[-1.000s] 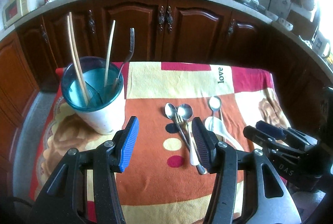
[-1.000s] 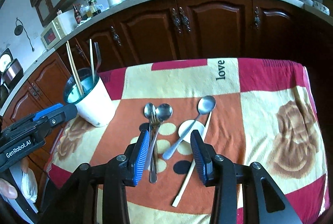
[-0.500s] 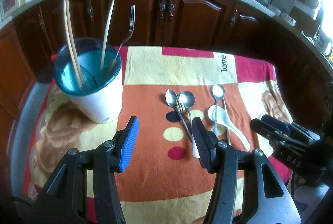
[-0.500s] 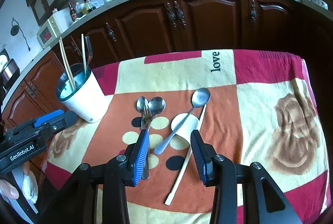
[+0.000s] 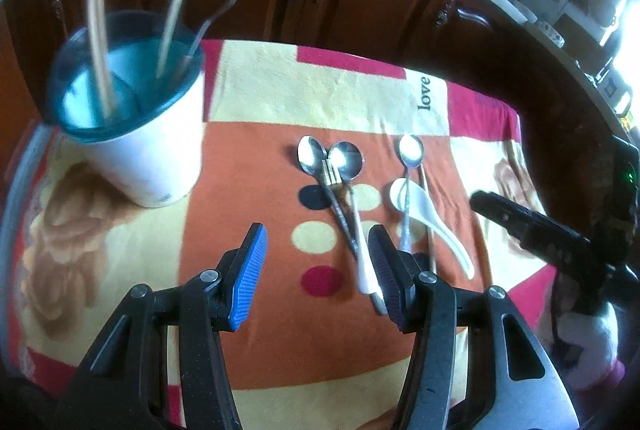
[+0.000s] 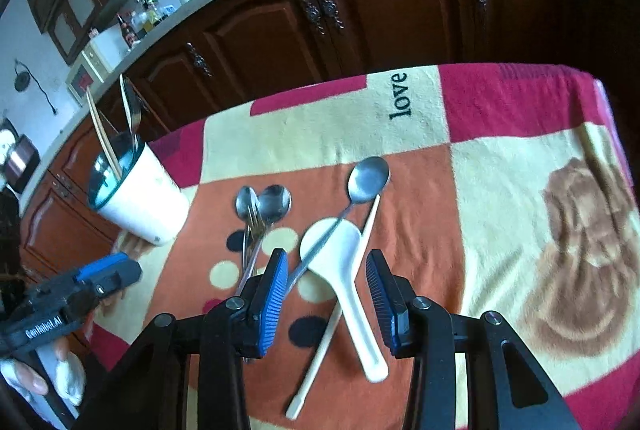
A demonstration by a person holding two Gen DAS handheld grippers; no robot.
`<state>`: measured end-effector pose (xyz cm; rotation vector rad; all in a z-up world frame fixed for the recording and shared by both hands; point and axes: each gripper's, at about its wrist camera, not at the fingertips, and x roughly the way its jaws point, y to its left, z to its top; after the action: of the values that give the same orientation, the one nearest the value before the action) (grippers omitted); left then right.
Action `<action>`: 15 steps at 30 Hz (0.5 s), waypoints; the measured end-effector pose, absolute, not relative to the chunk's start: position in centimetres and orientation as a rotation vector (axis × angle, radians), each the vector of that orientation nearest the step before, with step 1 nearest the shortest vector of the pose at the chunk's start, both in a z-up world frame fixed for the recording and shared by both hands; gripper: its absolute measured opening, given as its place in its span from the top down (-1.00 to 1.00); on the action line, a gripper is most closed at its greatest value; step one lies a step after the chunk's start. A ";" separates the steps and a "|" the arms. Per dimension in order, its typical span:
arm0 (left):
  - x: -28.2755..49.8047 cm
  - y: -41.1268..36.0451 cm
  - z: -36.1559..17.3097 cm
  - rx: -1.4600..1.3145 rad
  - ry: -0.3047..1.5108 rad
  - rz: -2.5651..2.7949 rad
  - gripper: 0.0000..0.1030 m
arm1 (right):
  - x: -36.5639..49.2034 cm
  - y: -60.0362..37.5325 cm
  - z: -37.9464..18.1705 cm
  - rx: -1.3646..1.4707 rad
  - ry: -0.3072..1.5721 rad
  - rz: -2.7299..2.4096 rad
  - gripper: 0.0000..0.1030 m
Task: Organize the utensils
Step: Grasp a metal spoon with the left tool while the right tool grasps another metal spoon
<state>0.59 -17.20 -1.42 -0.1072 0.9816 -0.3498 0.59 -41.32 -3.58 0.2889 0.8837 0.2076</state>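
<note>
The right tool (image 6: 327,294) is held with its jaws apart and empty, poised above the white ceramic spoon (image 6: 344,270) on the blanket-covered tabletop (image 6: 520,190). The left tool (image 5: 316,266) is likewise parted and empty, over bare cloth beside the two metal spoons and fork (image 5: 332,170). The white holder cup (image 5: 136,150), already carrying chopsticks and a fork, is set at the tabletop's far left corner. A long metal spoon (image 6: 360,190) is laid across the ceramic spoon's bowl, and a single chopstick (image 6: 340,310) is crossed under its handle. If the jaws are closed here, both neighbours could be caught or flicked aside, and the smooth glazed handle may be lost from the pads.
</note>
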 end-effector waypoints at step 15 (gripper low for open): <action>9.5 -23.3 -4.0 0.038 1.042 -0.476 -0.02 | 9.4 -45.0 -7.1 0.280 0.929 0.337 0.38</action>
<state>9.54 -23.32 -4.00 0.0381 1.0417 -0.4758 9.43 -45.01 -7.08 0.2805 0.9290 0.3374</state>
